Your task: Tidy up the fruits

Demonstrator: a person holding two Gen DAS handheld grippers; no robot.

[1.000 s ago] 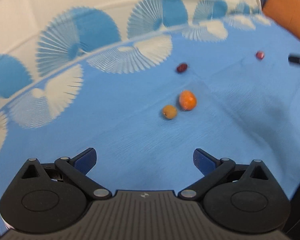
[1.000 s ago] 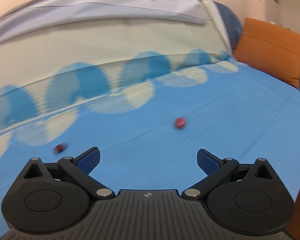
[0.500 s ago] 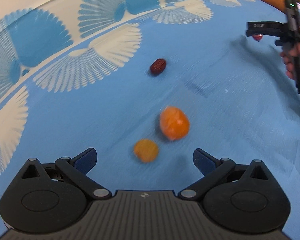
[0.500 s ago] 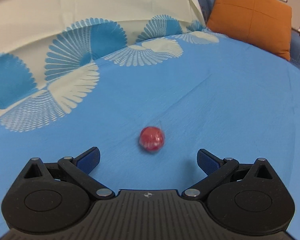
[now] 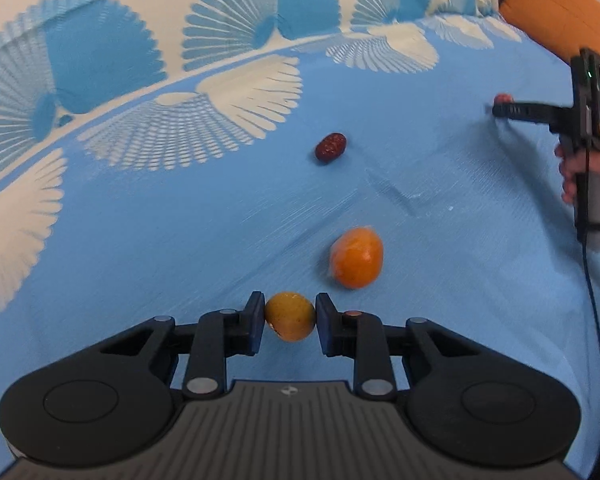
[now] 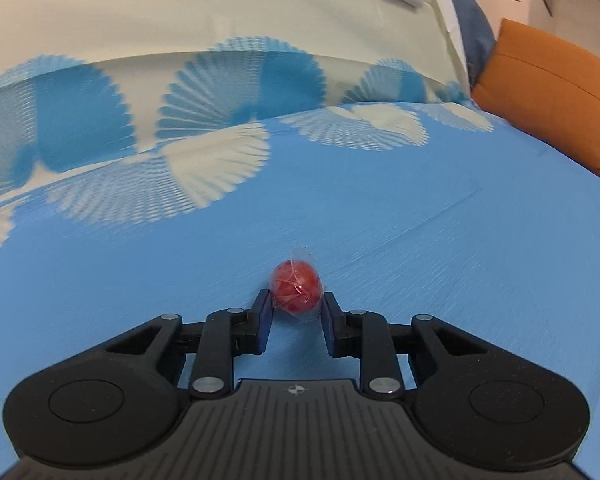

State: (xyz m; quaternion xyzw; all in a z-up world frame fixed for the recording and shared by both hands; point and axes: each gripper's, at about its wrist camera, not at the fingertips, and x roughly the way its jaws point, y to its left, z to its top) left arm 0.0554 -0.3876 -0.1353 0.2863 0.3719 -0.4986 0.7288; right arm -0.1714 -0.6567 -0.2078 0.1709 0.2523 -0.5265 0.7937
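Your left gripper (image 5: pixel 290 316) is closing on the small yellow-orange fruit (image 5: pixel 290 316), both pads touching its sides on the blue bedsheet (image 5: pixel 180 240), with the bigger orange fruit (image 5: pixel 356 258) just beyond to the right and a dark red date (image 5: pixel 331 147) farther off. Your right gripper (image 6: pixel 296 308) is clamped on the small red fruit (image 6: pixel 296 293), possibly plastic-wrapped, at its fingertips. An orange cushion (image 6: pixel 556 96) lies far right.
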